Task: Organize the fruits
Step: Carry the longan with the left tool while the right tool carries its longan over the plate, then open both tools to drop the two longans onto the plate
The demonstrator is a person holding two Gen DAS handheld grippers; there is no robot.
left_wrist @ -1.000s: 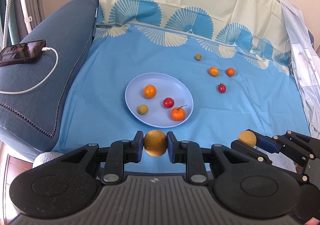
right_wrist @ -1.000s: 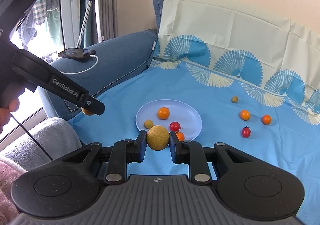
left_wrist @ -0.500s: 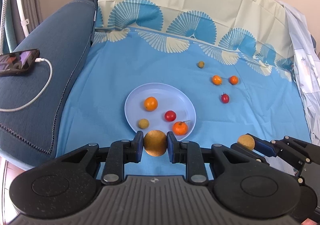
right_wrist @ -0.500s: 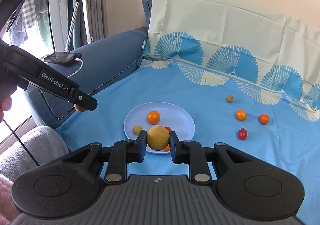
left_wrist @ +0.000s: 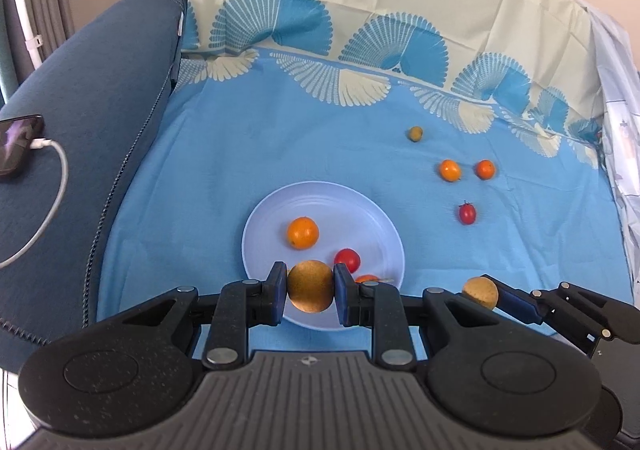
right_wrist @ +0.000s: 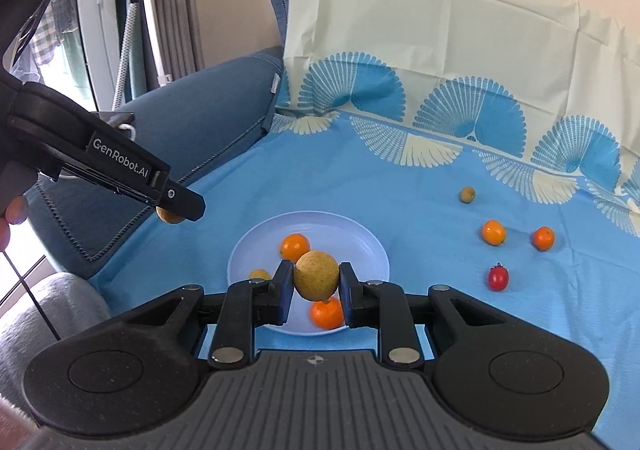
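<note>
My left gripper [left_wrist: 310, 287] is shut on a round tan fruit [left_wrist: 310, 286] above the near rim of the pale blue plate [left_wrist: 360, 210]. My right gripper [right_wrist: 316, 277] is shut on a similar yellow-tan fruit [right_wrist: 316, 276] over the same plate [right_wrist: 360, 238]. The plate holds an orange [left_wrist: 303, 232], a red tomato [left_wrist: 347, 259], a small orange fruit with a stem [right_wrist: 327, 313] and a small yellowish fruit [right_wrist: 260, 274]. On the blue cloth to the right lie two small oranges [left_wrist: 450, 170] [left_wrist: 485, 169], a red tomato [left_wrist: 467, 212] and a small olive fruit [left_wrist: 415, 133].
A blue sofa arm [left_wrist: 100, 98] rises at the left, with a phone [left_wrist: 16, 142] on a white cable [left_wrist: 48, 210] on it. The cloth-covered backrest [left_wrist: 400, 10] stands behind. Each gripper shows in the other's view: right [left_wrist: 520, 306], left [right_wrist: 176, 202].
Both grippers, still holding their fruits, have moved forward over the plate's near part. The plate's fruits now sit closer to and partly behind the fingers.
</note>
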